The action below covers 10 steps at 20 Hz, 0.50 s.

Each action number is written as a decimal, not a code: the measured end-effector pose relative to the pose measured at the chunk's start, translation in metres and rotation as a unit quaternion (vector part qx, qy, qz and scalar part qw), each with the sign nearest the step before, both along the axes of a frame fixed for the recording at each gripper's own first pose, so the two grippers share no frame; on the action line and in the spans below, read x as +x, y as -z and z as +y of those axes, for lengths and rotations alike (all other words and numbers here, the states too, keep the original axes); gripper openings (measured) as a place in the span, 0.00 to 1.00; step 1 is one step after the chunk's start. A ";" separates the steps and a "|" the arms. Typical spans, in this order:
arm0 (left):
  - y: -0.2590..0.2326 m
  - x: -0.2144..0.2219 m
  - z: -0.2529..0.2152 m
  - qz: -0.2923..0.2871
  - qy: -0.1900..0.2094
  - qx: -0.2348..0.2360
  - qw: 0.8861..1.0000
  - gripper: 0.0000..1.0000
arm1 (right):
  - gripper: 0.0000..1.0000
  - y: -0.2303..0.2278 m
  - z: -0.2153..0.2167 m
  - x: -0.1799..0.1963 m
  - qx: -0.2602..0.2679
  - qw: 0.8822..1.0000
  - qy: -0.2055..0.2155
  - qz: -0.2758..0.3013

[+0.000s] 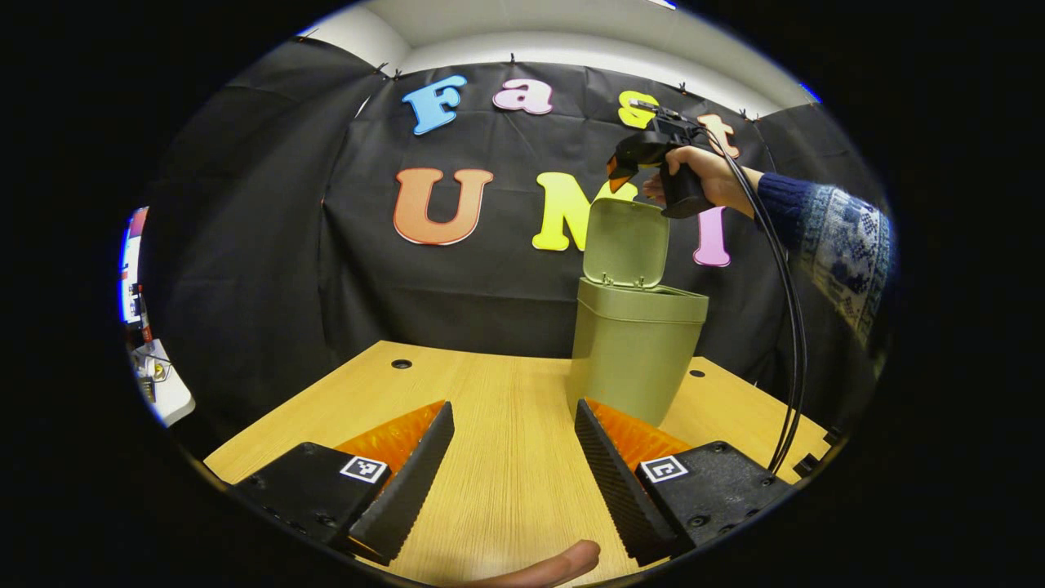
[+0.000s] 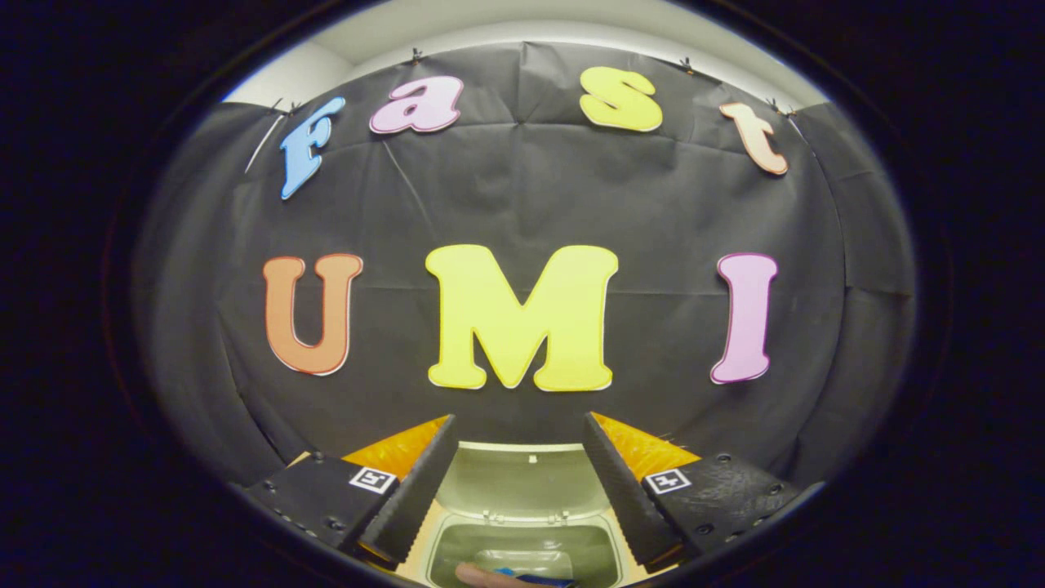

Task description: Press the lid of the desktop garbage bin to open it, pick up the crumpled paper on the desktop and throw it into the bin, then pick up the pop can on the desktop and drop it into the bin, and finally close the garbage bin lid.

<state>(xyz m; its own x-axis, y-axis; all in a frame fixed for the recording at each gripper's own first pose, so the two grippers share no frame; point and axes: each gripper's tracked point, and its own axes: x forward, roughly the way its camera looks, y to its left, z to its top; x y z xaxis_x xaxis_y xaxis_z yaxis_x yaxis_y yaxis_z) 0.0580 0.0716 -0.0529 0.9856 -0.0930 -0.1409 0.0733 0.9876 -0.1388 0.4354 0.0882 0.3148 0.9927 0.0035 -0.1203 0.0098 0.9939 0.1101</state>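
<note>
Both tools gape empty: our left tool (image 1: 514, 457) idles low over the desk (image 1: 506, 408), our right tool (image 2: 516, 490) hangs above the bin (image 1: 635, 343), centre-right, lid (image 1: 627, 243) up, presumably for dropping.

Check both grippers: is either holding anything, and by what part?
Nothing is held. The left gripper is open over the bare table. The right gripper is open above the open bin, nothing between its fingers.

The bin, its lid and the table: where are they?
bin (image 1: 633, 359), left gripper view, front wall
lid (image 1: 627, 243), left gripper view, middle of the raised flap
table (image 1: 506, 457), left gripper view, bare wood between the fingers
</note>
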 end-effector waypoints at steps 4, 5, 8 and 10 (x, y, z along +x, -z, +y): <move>0.000 0.003 0.022 0.001 -0.033 0.000 0.999 0.97 | 0.95 0.013 0.002 0.010 0.014 1.000 -0.011 0.017; -0.002 0.004 0.026 -0.001 -0.039 -0.001 0.999 0.97 | 0.95 0.015 0.002 0.007 0.018 1.000 -0.014 0.020; -0.004 0.004 0.030 -0.007 -0.046 -0.003 0.999 0.96 | 0.93 0.016 -0.001 -0.001 0.018 0.999 -0.029 0.010; -0.006 0.004 0.030 -0.011 -0.048 0.000 0.999 0.96 | 0.99 0.020 -0.003 -0.010 0.018 0.999 -0.031 0.008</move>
